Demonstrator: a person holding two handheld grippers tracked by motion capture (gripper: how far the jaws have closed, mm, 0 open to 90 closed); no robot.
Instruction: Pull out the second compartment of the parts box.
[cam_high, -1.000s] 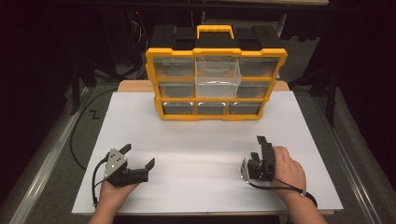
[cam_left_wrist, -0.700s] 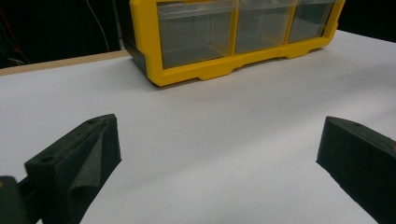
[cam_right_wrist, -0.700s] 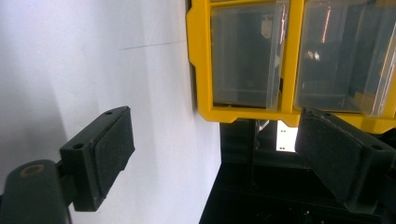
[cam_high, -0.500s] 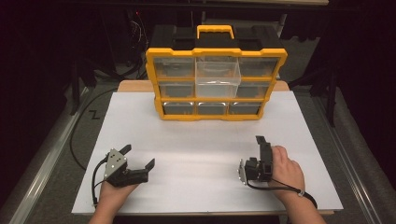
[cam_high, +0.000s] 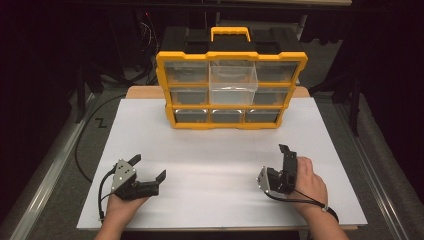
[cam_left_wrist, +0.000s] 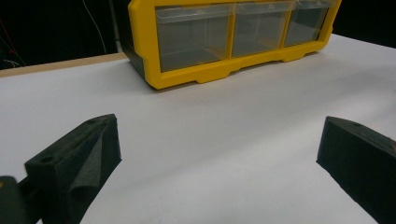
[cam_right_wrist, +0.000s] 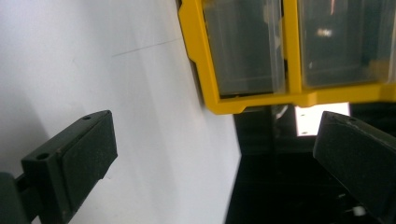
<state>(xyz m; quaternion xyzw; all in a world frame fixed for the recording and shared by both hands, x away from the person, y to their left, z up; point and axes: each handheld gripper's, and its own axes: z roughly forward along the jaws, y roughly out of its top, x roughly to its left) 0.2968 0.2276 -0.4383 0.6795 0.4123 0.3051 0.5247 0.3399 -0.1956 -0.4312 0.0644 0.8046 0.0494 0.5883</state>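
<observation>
Nothing looks begun: the yellow organizer stands at the far middle of the worktop, one middle drawer protruding. Left claw and right claw rest near, wide open, empty.

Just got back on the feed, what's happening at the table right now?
Nothing is being handled yet. A person holds the left gripper and the right gripper low over the near part of the white table, both with jaws open and empty. At the far edge stands a yellow drawer organizer with clear drawers; its upper middle drawer sticks out toward the person. Both grippers are well short of it.
</observation>
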